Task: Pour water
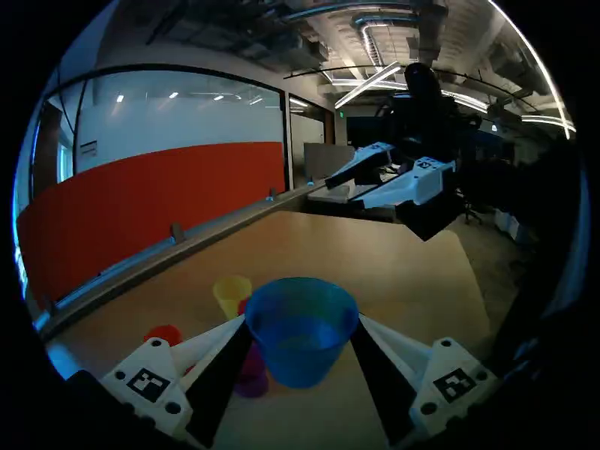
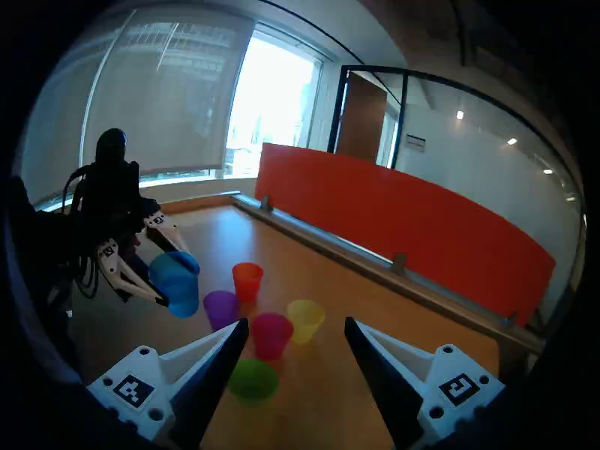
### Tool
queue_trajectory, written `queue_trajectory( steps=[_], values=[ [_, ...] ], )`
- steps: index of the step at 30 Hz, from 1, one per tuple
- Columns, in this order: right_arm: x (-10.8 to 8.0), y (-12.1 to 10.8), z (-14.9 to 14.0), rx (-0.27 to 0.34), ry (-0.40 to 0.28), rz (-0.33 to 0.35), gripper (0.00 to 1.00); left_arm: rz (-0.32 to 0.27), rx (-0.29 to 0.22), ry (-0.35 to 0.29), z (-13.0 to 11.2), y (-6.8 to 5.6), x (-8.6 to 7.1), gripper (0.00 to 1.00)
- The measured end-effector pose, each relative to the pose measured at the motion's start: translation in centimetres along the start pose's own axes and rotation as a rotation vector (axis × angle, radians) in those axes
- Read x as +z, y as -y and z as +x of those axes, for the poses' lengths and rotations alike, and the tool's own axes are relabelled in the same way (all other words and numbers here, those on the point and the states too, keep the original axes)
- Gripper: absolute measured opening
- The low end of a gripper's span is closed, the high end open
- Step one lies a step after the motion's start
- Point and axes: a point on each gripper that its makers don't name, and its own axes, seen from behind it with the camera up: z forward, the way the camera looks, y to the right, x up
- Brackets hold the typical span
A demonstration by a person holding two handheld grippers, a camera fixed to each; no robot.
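Observation:
A translucent blue cup [image 1: 301, 336] stands upright between the fingers of my left gripper [image 1: 300, 322], which is shut on it and holds it above the wooden table [image 1: 375, 259]. A faint liquid line shows inside the cup. Below it I see a yellow cup [image 1: 231, 294], a red cup [image 1: 163, 334] and a purple cup [image 1: 251, 377]. In the right gripper view, my right gripper [image 2: 296, 330] is open with nothing held, over a cluster of cups: red [image 2: 247, 281], purple [image 2: 222, 309], pink [image 2: 270, 335], yellow [image 2: 305, 320], green [image 2: 253, 380]. To their left the left gripper [image 2: 172, 276] holds the blue cup [image 2: 180, 291].
An orange partition [image 2: 405, 217] with a metal rail runs along the table's far side. The right gripper [image 1: 341, 193] hangs open over the far end of the table [image 2: 217, 240]. A dark-clad person [image 2: 105, 195] stands behind the left gripper. Bright windows are beyond.

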Motion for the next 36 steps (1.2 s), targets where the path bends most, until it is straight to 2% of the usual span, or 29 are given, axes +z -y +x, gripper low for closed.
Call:
queue_trajectory(
  steps=[3,18,27,36],
  values=[
    [0.1,0.1,-0.1,0.003,0.000,0.002,1.00,0.020,-0.005,-0.026,1.1,0.6,-0.6,0.86],
    [0.7,0.8,-0.6,0.017,-0.007,0.015,0.99,0.058,-0.076,-0.167,6.4,2.3,-3.0,0.85],
    [0.9,0.7,-1.3,0.022,0.001,0.013,0.99,0.097,-0.075,-0.193,8.0,3.7,-4.0,0.86],
    [1.1,1.0,-1.8,0.013,0.010,0.024,0.99,0.082,-0.079,-0.218,8.7,3.5,-4.1,0.86]
  ],
)
